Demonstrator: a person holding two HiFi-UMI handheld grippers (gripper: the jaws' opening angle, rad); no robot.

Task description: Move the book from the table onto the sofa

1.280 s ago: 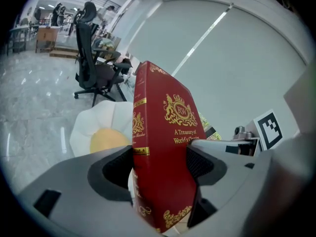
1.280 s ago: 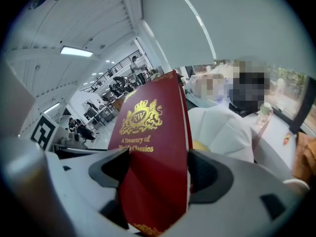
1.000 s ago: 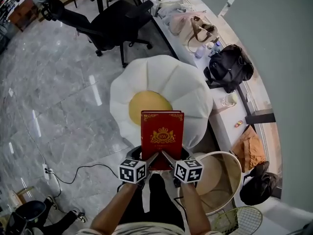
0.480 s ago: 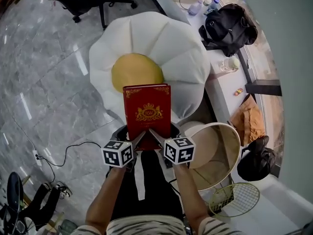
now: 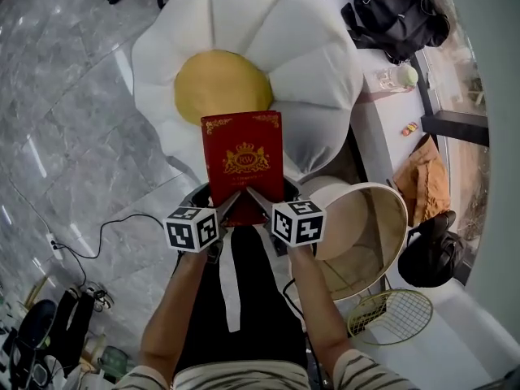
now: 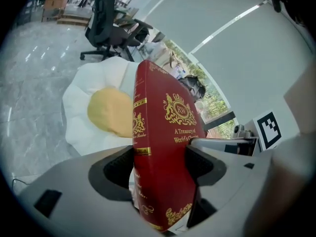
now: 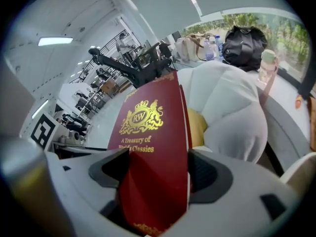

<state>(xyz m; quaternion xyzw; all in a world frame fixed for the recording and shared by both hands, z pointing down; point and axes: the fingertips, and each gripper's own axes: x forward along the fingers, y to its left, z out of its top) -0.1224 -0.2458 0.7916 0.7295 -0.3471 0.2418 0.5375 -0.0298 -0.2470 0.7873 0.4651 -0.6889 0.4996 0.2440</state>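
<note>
Book [image 5: 242, 162], red with a gold crest, is held up off any surface, over the near edge of the white flower-shaped sofa [image 5: 252, 31]. Left gripper [image 5: 230, 208] pinches its near-left corner, and right gripper [image 5: 258, 201] pinches its near-right corner.

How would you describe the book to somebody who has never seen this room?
Find the white flower-shaped sofa with a round yellow centre on the grey marble floor. At its near edge the left gripper and right gripper hold a red hardcover book. Nothing nearby shares its gold crest and corner ornaments.
</note>
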